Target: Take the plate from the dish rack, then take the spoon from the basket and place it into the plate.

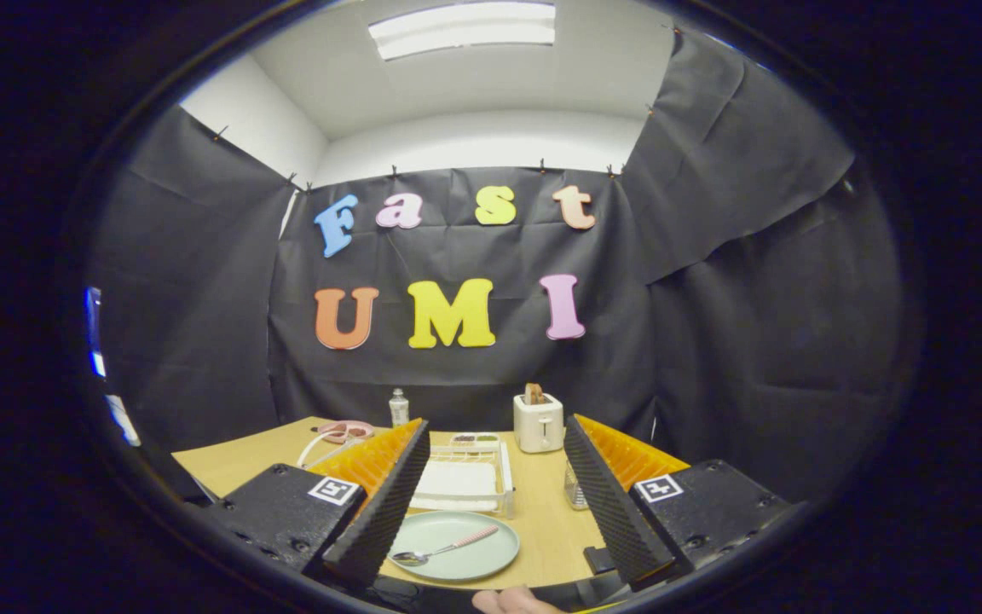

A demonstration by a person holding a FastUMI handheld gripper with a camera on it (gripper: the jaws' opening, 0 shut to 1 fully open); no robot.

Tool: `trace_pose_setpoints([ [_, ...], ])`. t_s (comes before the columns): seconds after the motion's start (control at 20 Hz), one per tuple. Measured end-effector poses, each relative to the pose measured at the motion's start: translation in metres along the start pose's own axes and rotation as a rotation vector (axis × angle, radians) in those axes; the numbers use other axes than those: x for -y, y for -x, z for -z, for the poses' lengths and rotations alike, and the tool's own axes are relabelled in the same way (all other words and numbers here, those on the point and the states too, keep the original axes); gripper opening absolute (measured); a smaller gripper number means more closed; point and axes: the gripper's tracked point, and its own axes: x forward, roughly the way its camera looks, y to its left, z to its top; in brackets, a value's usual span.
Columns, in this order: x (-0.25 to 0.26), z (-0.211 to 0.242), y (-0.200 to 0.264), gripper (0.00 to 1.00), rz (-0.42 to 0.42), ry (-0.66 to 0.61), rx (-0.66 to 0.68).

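A pale green plate (pixel 457 550) lies flat on the wooden table (pixel 551 520) between my fingers, close in. A spoon (pixel 444 548) with a pink handle rests in the plate, its bowl toward the left finger. Just beyond the plate stands a white dish rack (pixel 465 477). A small wire basket (pixel 574 495) sits beside the right finger, mostly hidden by it. My gripper (pixel 491 520) is open, raised above the table, with nothing held between its fingers.
A white toaster (pixel 539 422) with toast in it stands at the back of the table. A small bottle (pixel 399 408) and a pink dish (pixel 344 431) sit at the back left. A fingertip (pixel 512 601) of a hand shows near the table's front edge.
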Motion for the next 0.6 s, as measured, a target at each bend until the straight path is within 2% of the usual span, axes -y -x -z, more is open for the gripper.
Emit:
trace_pose_setpoints([
  [0.2,0.012,0.013,-0.011,1.00,0.044,-0.009,-0.034],
  [0.6,0.009,0.019,-0.013,1.00,0.042,-0.011,-0.027],
])
